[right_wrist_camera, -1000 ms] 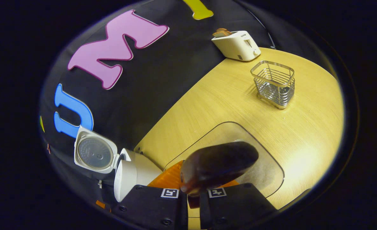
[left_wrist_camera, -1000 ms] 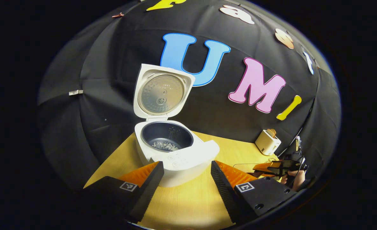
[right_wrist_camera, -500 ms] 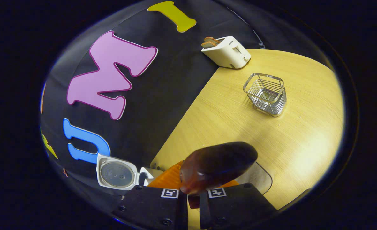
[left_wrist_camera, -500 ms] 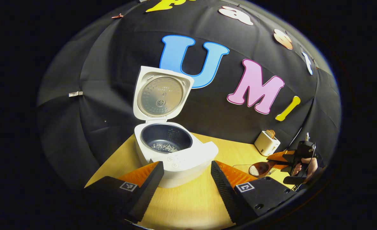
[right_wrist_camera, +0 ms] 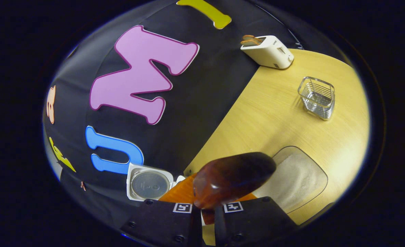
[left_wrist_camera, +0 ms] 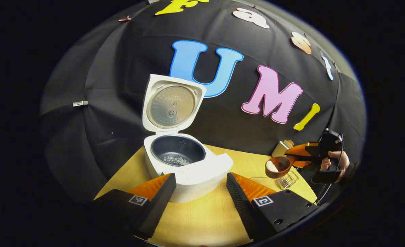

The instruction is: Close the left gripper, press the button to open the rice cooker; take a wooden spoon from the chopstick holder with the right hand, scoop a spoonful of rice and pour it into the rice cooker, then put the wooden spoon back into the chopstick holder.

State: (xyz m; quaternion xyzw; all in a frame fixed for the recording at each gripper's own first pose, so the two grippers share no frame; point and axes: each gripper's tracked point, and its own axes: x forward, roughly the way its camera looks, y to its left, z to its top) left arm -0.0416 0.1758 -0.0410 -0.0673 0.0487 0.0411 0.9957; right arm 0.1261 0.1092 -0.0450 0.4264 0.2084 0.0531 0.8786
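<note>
Here, cooker (left_wrist_camera: 185,161) lid up, left gripper (left_wrist_camera: 200,192) wide open and empty before it, right gripper (left_wrist_camera: 300,157) clamping rice-filled spoon (left_wrist_camera: 278,166) right of cooker.

Toaster (right_wrist_camera: 267,51) on wooden table (right_wrist_camera: 274,113)

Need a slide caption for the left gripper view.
Open rice cooker on the table; right gripper holds a spoon of rice; left gripper open.

Bright overhead light gives sharp pictures; glare whitens the table (right_wrist_camera: 339,144) at right. Fisheye bends the edges. The near spoon (right_wrist_camera: 235,178) is blurred.
</note>
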